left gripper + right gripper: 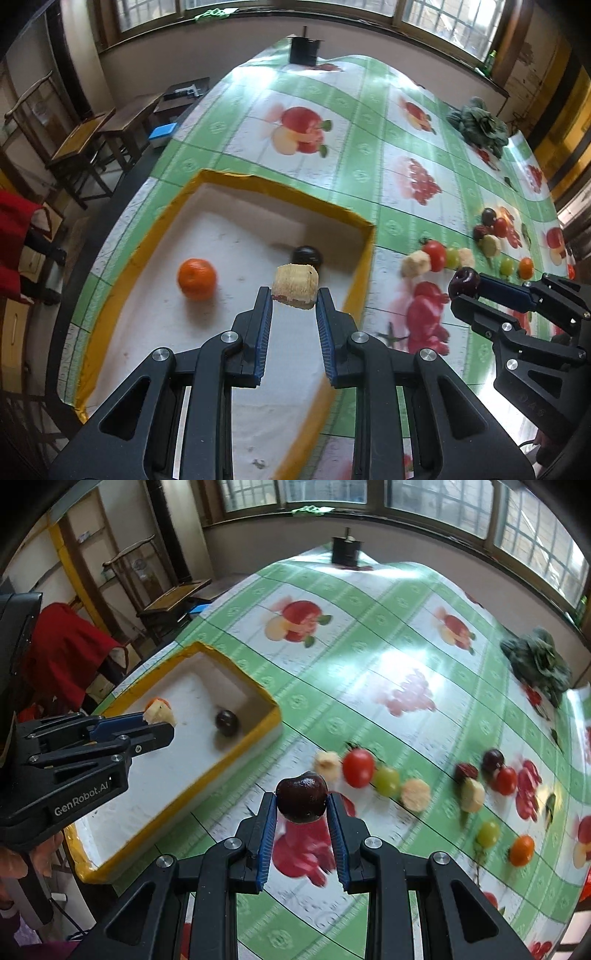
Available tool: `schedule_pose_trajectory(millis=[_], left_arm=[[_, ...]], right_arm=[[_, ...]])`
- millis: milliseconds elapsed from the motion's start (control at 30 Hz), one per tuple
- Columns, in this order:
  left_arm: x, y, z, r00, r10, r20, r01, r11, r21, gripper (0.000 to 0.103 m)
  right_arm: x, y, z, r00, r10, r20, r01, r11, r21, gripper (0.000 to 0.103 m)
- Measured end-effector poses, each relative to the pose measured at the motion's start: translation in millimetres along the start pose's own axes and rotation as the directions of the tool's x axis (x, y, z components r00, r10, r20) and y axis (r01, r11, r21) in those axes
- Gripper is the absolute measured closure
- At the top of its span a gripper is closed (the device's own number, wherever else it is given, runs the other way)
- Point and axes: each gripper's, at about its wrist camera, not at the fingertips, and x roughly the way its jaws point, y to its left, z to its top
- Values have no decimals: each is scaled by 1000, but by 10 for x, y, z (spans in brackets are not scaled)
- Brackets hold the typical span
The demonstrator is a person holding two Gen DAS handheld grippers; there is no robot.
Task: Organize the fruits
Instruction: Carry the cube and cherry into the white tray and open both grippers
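My left gripper (294, 295) is shut on a pale banana slice (295, 285) and holds it above the yellow-rimmed white box (284, 192). An orange tangerine (197, 277) and a dark cherry (306, 254) lie in the box. My right gripper (301, 800) is shut on a dark red cherry (301, 795) above the tablecloth, right of the box (240, 679). It also shows in the left wrist view (466, 286). The left gripper (162, 722) with its slice (159, 711) shows in the right wrist view.
Several loose fruits lie on the fruit-print tablecloth to the right: tomatoes (358, 767), green grapes (386, 780), banana slices (415, 794), a small orange (521, 849). Leafy greens (537, 664) sit at the far right, a dark container (346, 550) at the far end. Chairs stand left.
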Motion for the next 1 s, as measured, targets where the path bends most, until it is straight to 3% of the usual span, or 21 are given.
schedule_pose_trajectory(millis=[533, 1000], left_arm=[[136, 469, -75, 999, 33, -35, -35, 997, -65, 80], [251, 597, -143, 997, 51, -61, -56, 995, -87, 80]], right_arm=[[267, 437, 316, 999, 31, -25, -33, 995, -92, 76], [552, 673, 478, 995, 74, -68, -84, 985, -151, 76]])
